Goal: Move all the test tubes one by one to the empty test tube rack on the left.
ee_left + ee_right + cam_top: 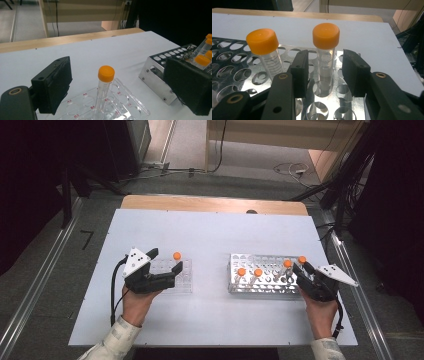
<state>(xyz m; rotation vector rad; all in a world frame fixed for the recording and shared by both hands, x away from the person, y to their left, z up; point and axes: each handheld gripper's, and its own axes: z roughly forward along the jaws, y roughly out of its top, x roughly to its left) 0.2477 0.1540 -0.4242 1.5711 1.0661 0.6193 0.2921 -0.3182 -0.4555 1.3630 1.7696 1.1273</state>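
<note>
High view: left gripper point(166, 260) sits over the clear plastic rack point(181, 276), jaws spread wide, one orange-capped tube point(177, 256) standing in the rack's far row. Right gripper point(301, 266) is at the right end of the metal rack point(260, 287), which holds four capped tubes.

Left gripper view: jaws wide apart, the lone tube upright between them, untouched.

Right gripper view: jaws part-open either side of the right-hand tube point(326, 50), small gaps both sides, no contact. Neighbour tube point(266, 52) leans left.
</note>
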